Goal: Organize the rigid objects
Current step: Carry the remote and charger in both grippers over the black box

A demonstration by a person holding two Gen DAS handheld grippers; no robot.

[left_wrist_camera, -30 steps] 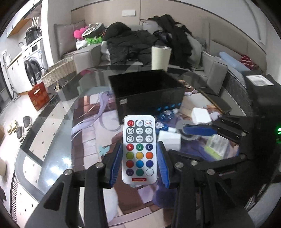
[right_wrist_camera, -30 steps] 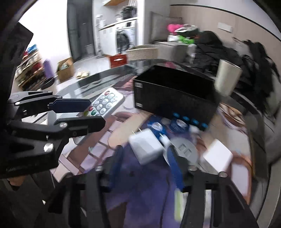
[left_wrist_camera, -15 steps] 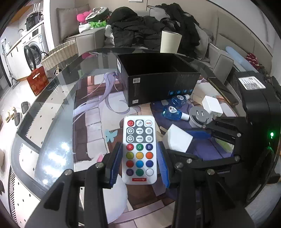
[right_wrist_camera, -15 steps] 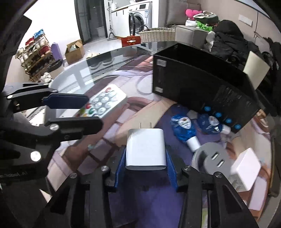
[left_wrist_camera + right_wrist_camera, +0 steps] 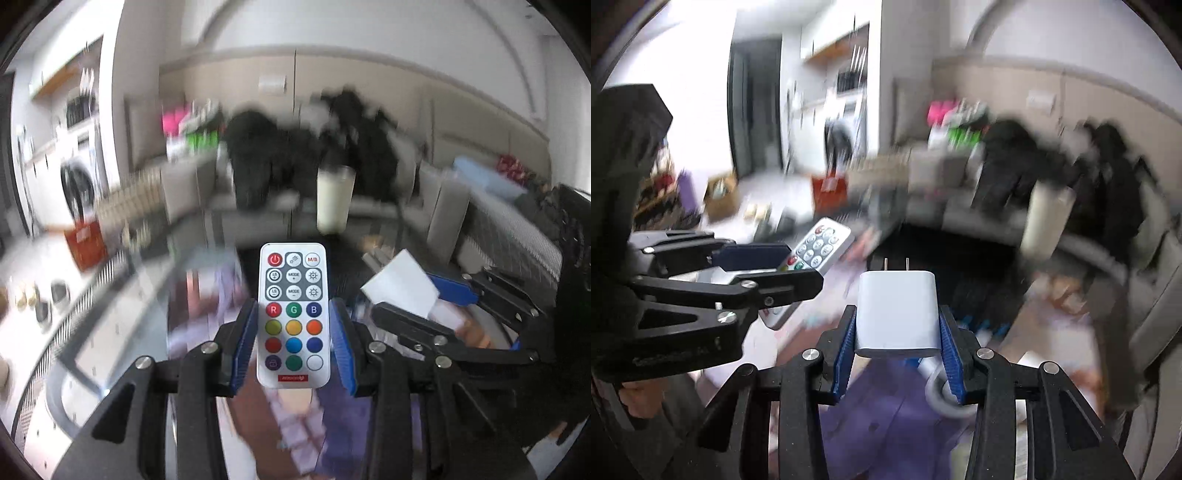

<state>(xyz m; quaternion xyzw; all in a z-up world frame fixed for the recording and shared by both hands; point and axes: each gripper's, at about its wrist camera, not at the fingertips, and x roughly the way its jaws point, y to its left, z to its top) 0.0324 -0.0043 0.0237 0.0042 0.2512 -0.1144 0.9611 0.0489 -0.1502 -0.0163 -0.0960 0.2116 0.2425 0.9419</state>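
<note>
My left gripper is shut on a white remote control with coloured buttons, held above the glass table. My right gripper is shut on a white charger plug with its two prongs pointing forward. The black box lies just ahead of the plug, blurred. In the left wrist view the right gripper with the plug is at the right. In the right wrist view the left gripper with the remote is at the left.
A cream cup stands beyond the box. Blue-capped items lie by the box's near wall. A sofa with dark clothes is behind the table. A washing machine stands at the far left. The background is blurred.
Both grippers have risen and tilted up with their loads. The box and table have dropped low in both views, and the room beyond now fills them, blurred by motion.
</note>
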